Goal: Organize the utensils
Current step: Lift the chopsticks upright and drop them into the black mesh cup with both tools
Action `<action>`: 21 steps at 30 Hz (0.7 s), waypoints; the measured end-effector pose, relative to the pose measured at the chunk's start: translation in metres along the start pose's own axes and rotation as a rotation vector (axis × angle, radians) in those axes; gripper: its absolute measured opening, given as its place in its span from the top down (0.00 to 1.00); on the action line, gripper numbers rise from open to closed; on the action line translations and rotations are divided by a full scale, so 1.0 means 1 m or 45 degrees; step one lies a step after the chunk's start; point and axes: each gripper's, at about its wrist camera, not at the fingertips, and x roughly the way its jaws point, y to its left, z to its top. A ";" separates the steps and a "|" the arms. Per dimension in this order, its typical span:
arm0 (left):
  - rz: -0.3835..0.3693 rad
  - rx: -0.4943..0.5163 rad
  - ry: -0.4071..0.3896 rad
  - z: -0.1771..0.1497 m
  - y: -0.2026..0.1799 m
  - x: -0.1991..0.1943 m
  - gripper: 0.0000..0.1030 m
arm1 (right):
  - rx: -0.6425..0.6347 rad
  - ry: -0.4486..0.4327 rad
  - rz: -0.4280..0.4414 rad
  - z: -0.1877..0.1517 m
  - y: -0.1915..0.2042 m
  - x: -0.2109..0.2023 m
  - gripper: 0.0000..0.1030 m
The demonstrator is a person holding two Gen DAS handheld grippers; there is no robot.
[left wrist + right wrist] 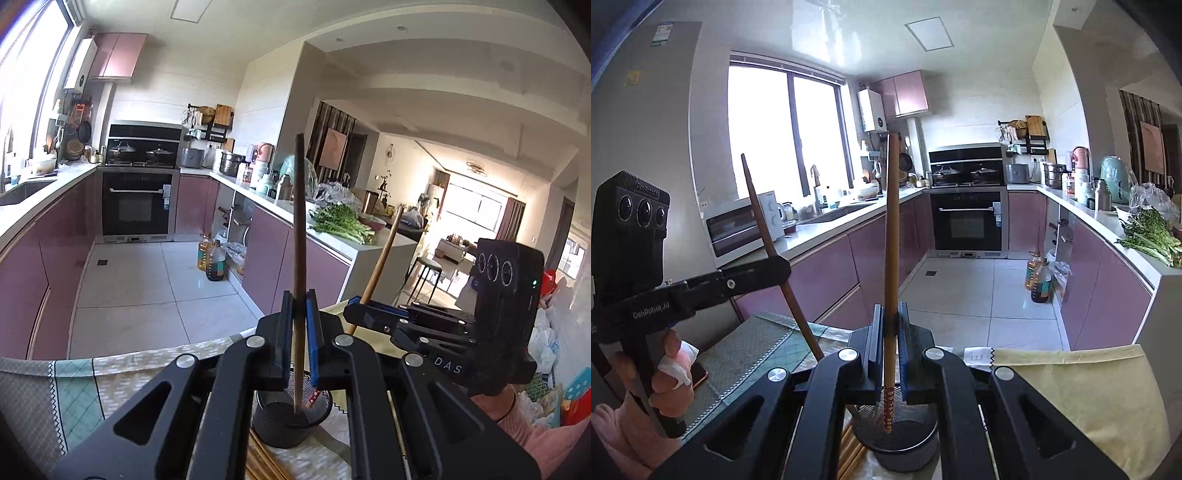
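My left gripper [298, 300] is shut on a dark brown chopstick [300, 221], held upright with its lower tip inside a black mesh cup [291, 413]. To its right, my right gripper [356, 301] grips a lighter chopstick [384, 251] that leans right. In the right wrist view, the right gripper [891, 310] is shut on that light chopstick [892, 221]. Its red patterned end hangs in the mesh cup [901, 439]. The left gripper [775, 264] shows at the left, holding the dark chopstick [757, 206] tilted. Several loose chopsticks [849, 454] lie beside the cup.
A green checked tablecloth [74, 391] and a yellow cloth [1089, 398] cover the table. Beyond its edge lies the tiled kitchen floor with oil bottles [214, 262]. The counter on the right holds green vegetables [343, 221]. A hand [672, 373] grips the left tool.
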 end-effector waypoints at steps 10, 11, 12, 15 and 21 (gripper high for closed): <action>-0.022 -0.029 0.317 -0.058 0.021 0.073 0.93 | 0.030 0.266 0.011 -0.032 -0.014 0.050 0.94; -0.023 -0.031 0.339 -0.061 0.022 0.078 0.93 | 0.026 0.300 0.013 -0.035 -0.014 0.055 0.94; -0.020 -0.034 0.352 -0.066 0.027 0.083 0.93 | 0.026 0.322 0.018 -0.036 -0.014 0.058 0.94; -0.005 -0.034 0.371 -0.073 0.038 0.098 0.93 | 0.024 0.391 0.024 -0.041 -0.011 0.068 0.94; 0.015 -0.031 0.394 -0.069 0.043 0.110 0.89 | 0.047 0.418 0.001 -0.046 -0.009 0.081 0.93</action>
